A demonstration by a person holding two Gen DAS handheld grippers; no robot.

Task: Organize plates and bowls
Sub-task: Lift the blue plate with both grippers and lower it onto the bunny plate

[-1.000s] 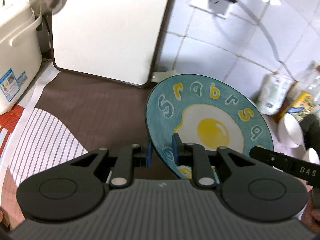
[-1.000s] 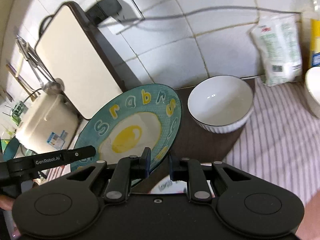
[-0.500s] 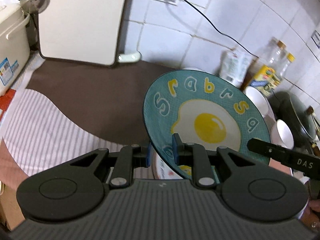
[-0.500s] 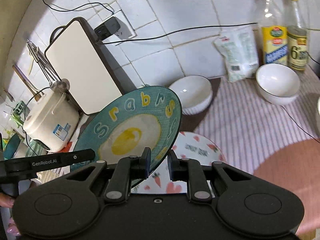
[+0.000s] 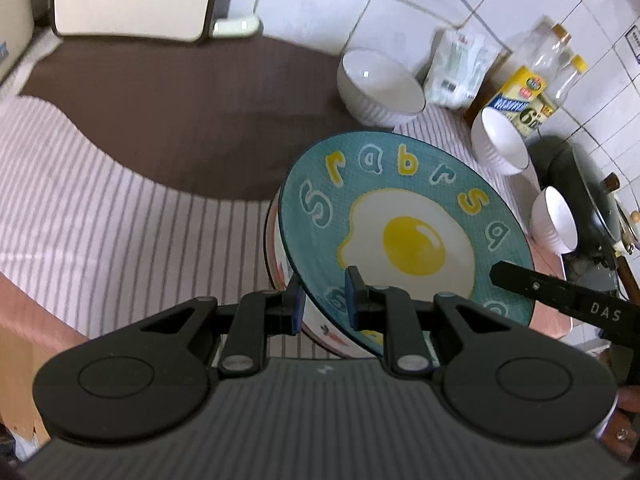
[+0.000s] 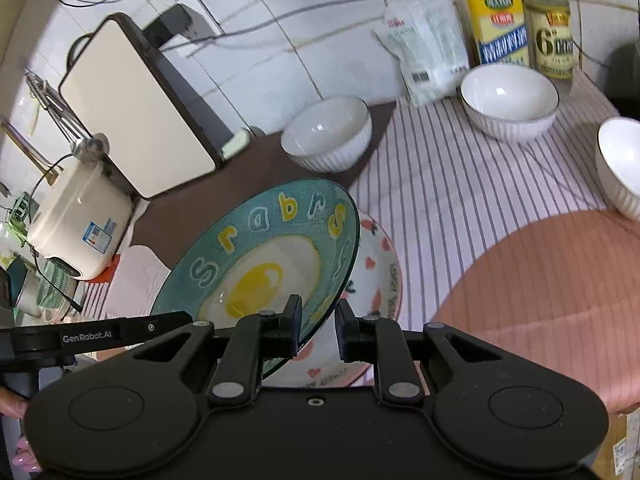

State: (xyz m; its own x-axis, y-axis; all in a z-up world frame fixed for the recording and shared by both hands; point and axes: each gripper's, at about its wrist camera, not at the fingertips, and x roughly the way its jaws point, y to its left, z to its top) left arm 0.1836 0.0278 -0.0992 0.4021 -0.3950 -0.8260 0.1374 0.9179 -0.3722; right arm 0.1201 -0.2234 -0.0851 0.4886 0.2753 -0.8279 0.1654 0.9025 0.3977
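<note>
A teal plate with a fried-egg picture (image 5: 404,236) is held tilted between both grippers. My left gripper (image 5: 325,304) is shut on its near rim. My right gripper (image 6: 319,325) is shut on its opposite rim; the plate shows in the right wrist view (image 6: 260,268). Right under it lies a white plate with red hearts (image 6: 380,264), mostly hidden; its edge shows in the left wrist view (image 5: 276,264). Three white bowls stand behind: one by the brown cloth (image 6: 326,134), one by the bottles (image 6: 508,100), one at the right (image 6: 620,164).
A striped and brown cloth (image 5: 120,184) covers the counter. A cream board (image 6: 136,108) leans on the tiled wall, a rice cooker (image 6: 76,220) beside it. A white bag (image 6: 428,44) and oil bottles (image 6: 498,24) stand at the back. A dark pan (image 5: 588,196) sits far right.
Both grippers have carried the egg plate back from the wall and down toward the heart plate on the counter. More of the bowls and the bottles has come into view.
</note>
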